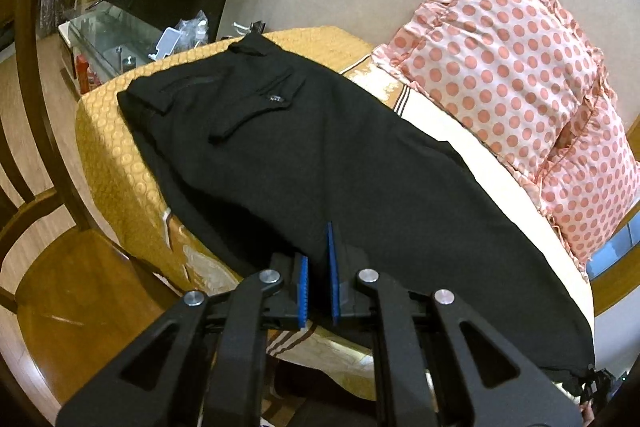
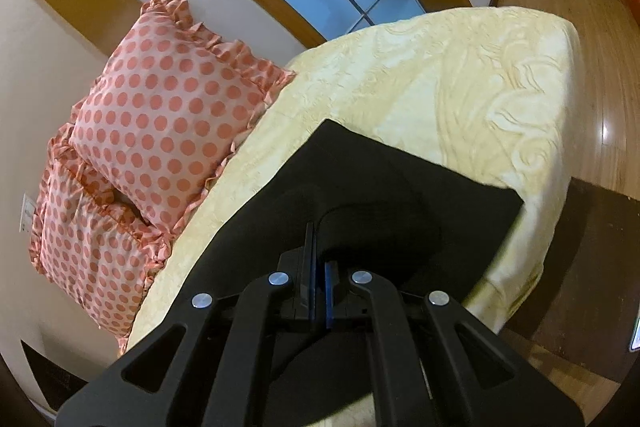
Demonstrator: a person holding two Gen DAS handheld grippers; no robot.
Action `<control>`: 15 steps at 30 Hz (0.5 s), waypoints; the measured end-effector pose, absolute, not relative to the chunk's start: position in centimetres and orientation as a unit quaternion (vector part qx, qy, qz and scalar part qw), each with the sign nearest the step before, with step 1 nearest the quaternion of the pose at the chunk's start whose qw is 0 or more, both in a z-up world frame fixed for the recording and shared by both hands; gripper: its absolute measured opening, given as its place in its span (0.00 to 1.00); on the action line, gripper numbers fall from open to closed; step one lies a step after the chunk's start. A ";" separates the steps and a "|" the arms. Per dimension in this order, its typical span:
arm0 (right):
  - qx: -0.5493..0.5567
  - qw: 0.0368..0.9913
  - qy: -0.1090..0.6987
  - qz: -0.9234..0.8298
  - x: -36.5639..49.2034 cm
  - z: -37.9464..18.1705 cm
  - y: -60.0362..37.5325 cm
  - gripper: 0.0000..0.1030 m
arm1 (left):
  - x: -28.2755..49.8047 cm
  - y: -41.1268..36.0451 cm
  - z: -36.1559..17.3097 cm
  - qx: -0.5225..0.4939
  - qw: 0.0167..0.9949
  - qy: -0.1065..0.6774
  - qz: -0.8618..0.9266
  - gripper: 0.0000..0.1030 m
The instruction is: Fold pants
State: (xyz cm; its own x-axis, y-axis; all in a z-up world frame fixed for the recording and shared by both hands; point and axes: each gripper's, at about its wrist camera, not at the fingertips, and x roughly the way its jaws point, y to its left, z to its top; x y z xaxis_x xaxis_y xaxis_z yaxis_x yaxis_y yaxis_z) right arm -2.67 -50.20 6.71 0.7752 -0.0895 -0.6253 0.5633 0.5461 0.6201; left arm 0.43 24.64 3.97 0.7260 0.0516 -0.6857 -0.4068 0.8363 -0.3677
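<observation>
Both the left gripper (image 1: pixel 318 267) and right gripper (image 2: pixel 318 259) pinched the near edge of black pants (image 1: pixel 320 155) at frame bottom; bed (image 2: pixel 460 75) lay bare upper right.

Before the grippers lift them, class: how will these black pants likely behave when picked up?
The pants will probably hang limp: they drape flat over the bed. Where the right gripper pinches the cloth, it bunches into a soft hump, so expect sagging. They look light and unlikely to slip from the ridged blue pads.

A bed (image 1: pixel 104 147) is covered by a cream and golden patterned spread. Black pants (image 1: pixel 304 155) are laid flat across it, and two pink polka-dot pillows (image 1: pixel 516 87) are stacked beside them.
</observation>
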 end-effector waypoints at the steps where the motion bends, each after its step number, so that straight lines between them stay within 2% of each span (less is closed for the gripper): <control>1: 0.436 0.837 0.270 -0.193 -2.9 6.9 -50.1 0.03 | 0.3 24.7 4.1 -0.255 0.894 0.345 0.128 0.07; 6: 0.413 0.849 0.271 -0.190 -4.0 8.8 -49.2 0.03 | -0.7 25.4 5.4 -0.258 0.900 0.325 0.132 0.07; 15: 0.417 0.831 0.308 -0.202 -5.0 6.7 -48.9 0.03 | -0.7 26.4 4.1 -0.256 0.893 0.344 0.140 0.07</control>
State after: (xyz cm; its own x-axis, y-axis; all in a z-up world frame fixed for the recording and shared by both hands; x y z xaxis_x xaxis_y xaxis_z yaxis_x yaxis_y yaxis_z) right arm -4.96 -48.94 6.72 0.7294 -0.0786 -0.6795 0.5915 0.5714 0.5688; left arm -0.72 26.44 4.09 0.7244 0.0751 -0.6852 -0.4265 0.8298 -0.3599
